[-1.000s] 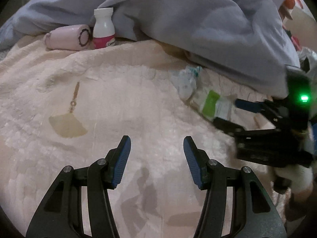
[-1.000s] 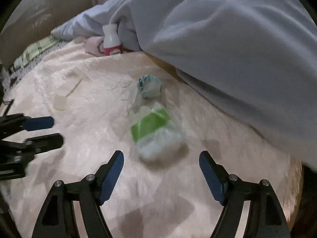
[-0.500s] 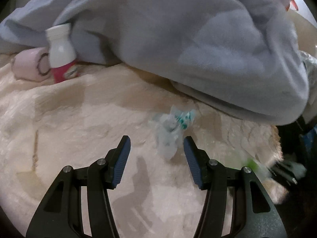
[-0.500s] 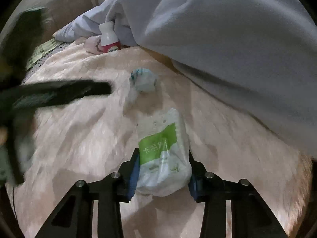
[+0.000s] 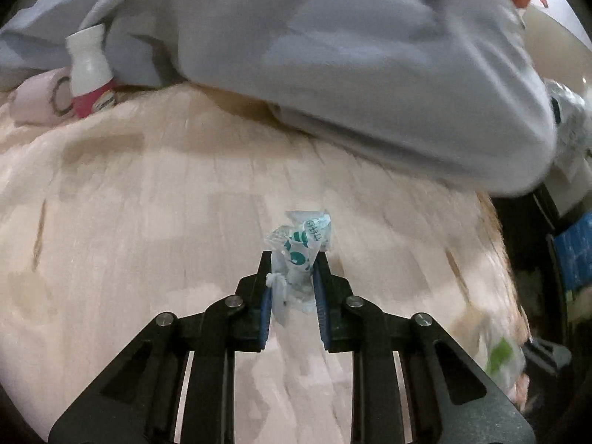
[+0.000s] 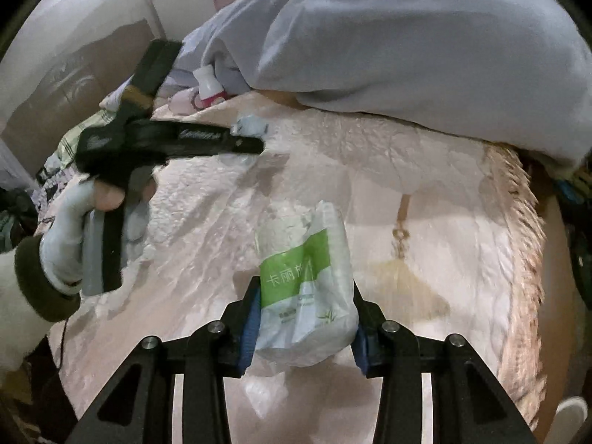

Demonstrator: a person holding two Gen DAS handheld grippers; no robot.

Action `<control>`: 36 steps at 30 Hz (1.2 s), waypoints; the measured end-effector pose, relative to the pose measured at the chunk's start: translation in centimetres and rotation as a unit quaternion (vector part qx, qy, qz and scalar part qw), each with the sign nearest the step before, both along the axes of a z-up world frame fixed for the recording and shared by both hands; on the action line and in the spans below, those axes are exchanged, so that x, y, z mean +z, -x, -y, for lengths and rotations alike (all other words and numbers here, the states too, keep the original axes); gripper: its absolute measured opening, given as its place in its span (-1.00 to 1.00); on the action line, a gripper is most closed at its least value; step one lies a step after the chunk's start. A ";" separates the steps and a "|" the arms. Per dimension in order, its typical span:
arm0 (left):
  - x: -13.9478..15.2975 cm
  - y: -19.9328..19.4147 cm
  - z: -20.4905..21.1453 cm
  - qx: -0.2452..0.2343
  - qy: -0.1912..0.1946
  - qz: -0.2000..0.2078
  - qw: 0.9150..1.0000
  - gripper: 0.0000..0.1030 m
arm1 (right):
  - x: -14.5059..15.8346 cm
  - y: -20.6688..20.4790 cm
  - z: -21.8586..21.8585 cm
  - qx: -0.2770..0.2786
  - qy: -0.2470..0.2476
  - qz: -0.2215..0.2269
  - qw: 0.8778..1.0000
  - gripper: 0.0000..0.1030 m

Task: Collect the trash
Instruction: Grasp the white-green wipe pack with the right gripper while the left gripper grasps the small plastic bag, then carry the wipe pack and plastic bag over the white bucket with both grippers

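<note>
A crumpled wrapper [image 5: 301, 255] is clamped in the left gripper [image 5: 292, 277]; a tissue pack [image 6: 305, 288] is pinched by the right gripper [image 6: 305, 318].

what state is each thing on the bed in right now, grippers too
left gripper: shut on the crumpled teal-print wrapper
crumpled teal-print wrapper: pinched between the pads, bunched up
right gripper: shut on the green-label tissue pack
green-label tissue pack: clamped, squashed, label facing up
white bottle: upright against the blanket, cap on
pink roll: lying on its side beside the bottle
grey-blue blanket: heaped along the far side
</note>
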State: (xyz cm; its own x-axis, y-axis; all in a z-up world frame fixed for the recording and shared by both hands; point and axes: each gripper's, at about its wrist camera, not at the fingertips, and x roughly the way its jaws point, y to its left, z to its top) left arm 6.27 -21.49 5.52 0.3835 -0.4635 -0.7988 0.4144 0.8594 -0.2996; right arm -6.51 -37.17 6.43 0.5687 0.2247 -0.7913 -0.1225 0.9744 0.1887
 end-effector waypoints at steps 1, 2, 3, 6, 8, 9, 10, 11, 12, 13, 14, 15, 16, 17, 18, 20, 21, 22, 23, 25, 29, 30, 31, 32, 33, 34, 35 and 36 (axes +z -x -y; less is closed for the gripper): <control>0.3 1.3 -0.2 -0.002 -0.001 0.002 1.000 -0.65 | 0.2 0.8 0.0 -0.006 -0.008 0.003 1.000 -0.22; 0.5 2.9 -0.3 -0.005 -0.008 0.006 1.000 -0.65 | 0.3 1.3 -0.1 -0.009 -0.013 0.004 1.000 -0.22; 0.7 4.0 -0.3 -0.009 -0.016 0.008 1.000 -0.65 | 0.4 2.0 -0.1 -0.012 -0.018 0.005 1.000 -0.23; 0.9 7.5 -0.2 -0.020 -0.029 0.017 0.999 -0.65 | 0.4 4.2 -0.4 -0.020 -0.024 0.007 0.999 -0.22; 1.2 10.0 -0.2 -0.022 -0.034 0.027 0.999 -0.65 | 0.3 5.8 -0.7 -0.026 -0.021 0.006 0.999 -0.22; 1.0 10.7 -0.6 -0.023 -0.034 0.029 0.999 -0.65 | 0.3 6.6 -0.8 -0.029 -0.019 0.005 0.999 -0.22; 1.2 11.7 -0.5 -0.025 -0.032 0.029 0.999 -0.65 | 0.2 7.3 -0.9 -0.033 -0.019 0.005 0.999 -0.22; 1.3 12.8 -0.6 -0.023 -0.028 0.030 0.999 -0.65 | 0.2 7.8 -1.0 -0.037 -0.020 0.006 0.999 -0.22; 1.8 13.8 0.0 -0.023 -0.028 0.030 0.999 -0.65 | 0.3 8.5 -1.0 -0.043 -0.022 0.007 0.999 -0.22; 1.8 14.9 0.2 -0.023 -0.031 0.033 0.999 -0.65 | 0.3 9.3 -1.0 -0.049 -0.024 0.009 0.998 -0.22; 1.7 15.5 0.4 -0.024 -0.037 0.039 0.998 -0.65 | 0.2 9.7 -1.1 -0.054 -0.026 0.010 0.998 -0.22; 1.8 15.9 0.7 -0.024 -0.040 0.043 0.998 -0.65 | 0.1 10.0 -1.2 -0.059 -0.029 0.010 0.998 -0.22; 1.8 16.5 0.9 -0.024 -0.042 0.046 0.998 -0.65 | 0.1 10.7 -1.1 -0.065 -0.034 0.010 0.997 -0.22; 1.9 17.2 0.9 -0.026 -0.043 0.046 0.998 -0.65 | 0.1 11.1 -1.2 -0.069 -0.035 0.011 0.997 -0.22; 2.0 17.9 1.0 -0.027 -0.044 0.047 0.998 -0.65 | 0.2 11.4 -1.2 -0.072 -0.034 0.013 0.997 -0.22; 2.1 18.7 1.1 -0.028 -0.045 0.051 0.997 -0.65 | 0.4 12.3 -1.3 -0.080 -0.025 0.019 0.996 -0.22; 2.1 19.0 1.3 -0.029 -0.046 0.053 0.997 -0.65 | 0.5 12.7 -1.2 -0.083 -0.024 0.021 0.996 -0.22; 2.2 19.4 1.4 -0.029 -0.046 0.055 0.997 -0.65 | 0.6 13.3 -1.1 -0.087 -0.028 0.022 0.996 -0.22; 2.2 19.9 1.5 -0.031 -0.047 0.056 0.997 -0.65 | 0.7 13.7 -0.9 -0.090 -0.031 0.023 0.995 -0.22; 2.3 20.6 1.8 -0.034 -0.047 0.057 0.997 -0.65 | 0.7 14.4 -0.7 -0.097 -0.030 0.024 0.995 -0.22; 2.6 21.9 2.7 -0.045 -0.047 0.064 0.996 -0.65 | 0.9 15.8 0.1 -0.110 -0.033 0.028 0.993 -0.22; 2.7 22.1 2.9 -0.048 -0.047 0.067 0.996 -0.65 | 1.0 16.1 0.3 -0.113 -0.033 0.029 0.993 -0.22; 2.9 22.5 3.4 -0.052 -0.046 0.069 0.995 -0.65 | 1.2 16.5 0.7 -0.118 -0.032 0.032 0.992 -0.22; 3.0 22.7 3.7 -0.056 -0.045 0.071 0.995 -0.65 | 1.4 16.8 1.0 -0.122 -0.032 0.034 0.991 -0.22; 3.2 22.9 4.0 -0.059 -0.044 0.073 0.995 -0.65 | 1.6 17.1 1.2 -0.125 -0.031 0.035 0.991 -0.22; 3.3 23.2 4.5 -0.064 -0.044 0.076 0.994 -0.65 | 1.8 17.6 1.6 -0.130 -0.031 0.038 0.990 -0.22; 3.5 23.5 5.1 -0.071 -0.043 0.078 0.994 -0.65 | 1.8 17.8 1.8 -0.135 -0.030 0.039 0.990 -0.22; 3.6 23.6 5.4 -0.075 -0.042 0.079 0.993 -0.65 | 2.0 18.2 2.3 -0.141 -0.029 0.041 0.989 -0.22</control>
State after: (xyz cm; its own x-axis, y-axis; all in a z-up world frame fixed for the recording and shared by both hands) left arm -17.38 -26.89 9.13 0.4396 -0.4590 -0.7720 0.5752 0.8040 -0.1505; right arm -24.75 -39.43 8.41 0.6771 0.0921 -0.7301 0.1357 0.9595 0.2469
